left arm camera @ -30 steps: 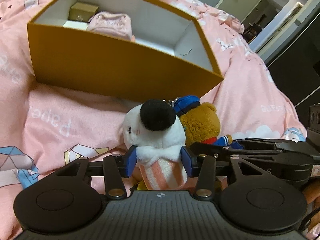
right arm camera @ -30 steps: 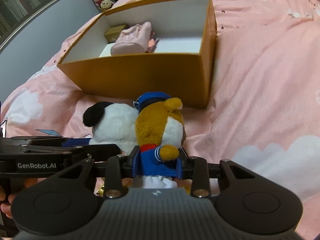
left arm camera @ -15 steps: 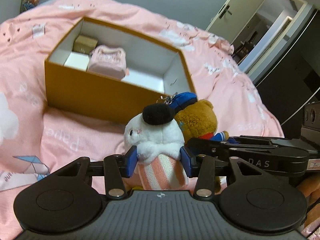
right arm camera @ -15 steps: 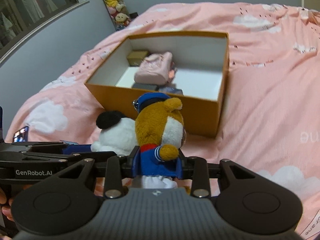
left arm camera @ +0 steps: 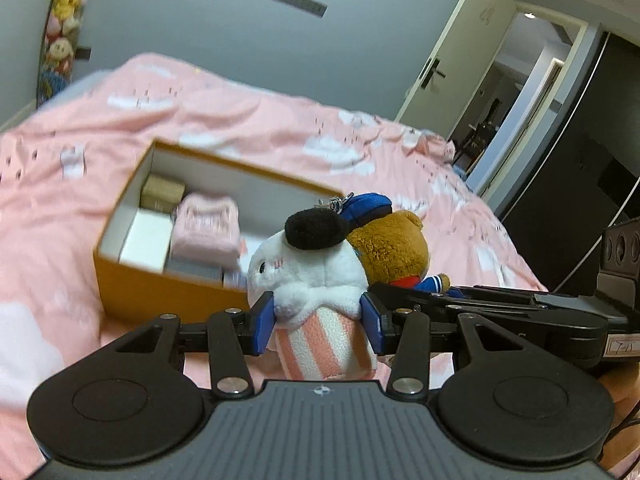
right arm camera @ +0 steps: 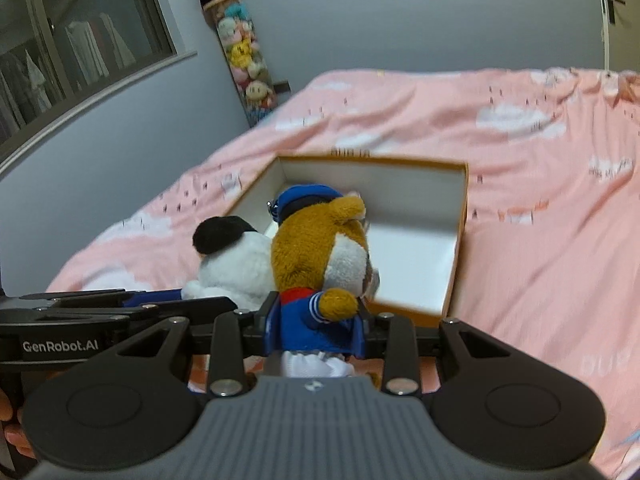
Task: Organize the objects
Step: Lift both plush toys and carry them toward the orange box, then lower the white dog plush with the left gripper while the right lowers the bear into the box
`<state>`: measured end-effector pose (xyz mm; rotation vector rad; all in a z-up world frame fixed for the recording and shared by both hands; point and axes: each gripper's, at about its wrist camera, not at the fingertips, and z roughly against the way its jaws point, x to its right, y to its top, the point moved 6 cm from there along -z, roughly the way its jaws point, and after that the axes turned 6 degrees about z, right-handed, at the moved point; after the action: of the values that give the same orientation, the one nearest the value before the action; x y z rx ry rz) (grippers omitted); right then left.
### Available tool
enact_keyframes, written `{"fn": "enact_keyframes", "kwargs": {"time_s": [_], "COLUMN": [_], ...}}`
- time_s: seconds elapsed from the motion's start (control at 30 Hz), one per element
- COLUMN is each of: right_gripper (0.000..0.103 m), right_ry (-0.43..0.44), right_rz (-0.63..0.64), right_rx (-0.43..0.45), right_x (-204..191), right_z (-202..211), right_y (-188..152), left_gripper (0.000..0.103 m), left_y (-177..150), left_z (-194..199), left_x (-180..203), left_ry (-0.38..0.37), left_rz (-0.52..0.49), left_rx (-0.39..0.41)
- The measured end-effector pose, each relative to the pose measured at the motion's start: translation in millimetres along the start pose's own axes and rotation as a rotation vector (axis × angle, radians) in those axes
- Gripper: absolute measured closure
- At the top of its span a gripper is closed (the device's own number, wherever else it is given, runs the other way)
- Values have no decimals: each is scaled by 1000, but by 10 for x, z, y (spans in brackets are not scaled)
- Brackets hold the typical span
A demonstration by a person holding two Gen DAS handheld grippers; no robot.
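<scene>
Left wrist view: a white plush (left arm camera: 308, 268) is clamped by the left gripper (left arm camera: 318, 322); a bear plush (right arm camera: 316, 248) is clamped by the right gripper (right arm camera: 314, 326) near the orange box (right arm camera: 460, 240).

I'm holding the white plush (left arm camera: 308, 272) left of the bear plush (right arm camera: 316, 248), touching. Beyond them the box (left arm camera: 160, 292) is sitting on the bed (right arm camera: 560, 240), holding a pouch (left arm camera: 206, 228)
</scene>
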<state>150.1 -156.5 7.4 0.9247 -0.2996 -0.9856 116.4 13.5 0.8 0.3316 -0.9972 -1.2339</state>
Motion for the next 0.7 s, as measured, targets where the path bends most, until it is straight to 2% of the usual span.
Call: {"fn": "enact_keyframes", "kwargs": {"time_s": [0.23, 0.33, 0.47, 0.7], "right_gripper": [66, 66, 67, 67], "right_ry": [-25, -35, -56, -87], "right_rz": [2, -8, -21, -69], "right_rx": [85, 102, 91, 26], "right_x": [67, 130, 217, 398], "right_z": [-17, -80, -267, -620], "right_y": [345, 444, 510, 488], "left_gripper": [51, 51, 51, 51], "left_y": [318, 398, 436, 425], "left_z": [-130, -269, -455, -812], "left_x": [28, 7, -41, -246], "left_ry": [-14, 7, 22, 21], "left_rz": [-19, -29, -34, 21], "left_rx": [44, 51, 33, -35]}}
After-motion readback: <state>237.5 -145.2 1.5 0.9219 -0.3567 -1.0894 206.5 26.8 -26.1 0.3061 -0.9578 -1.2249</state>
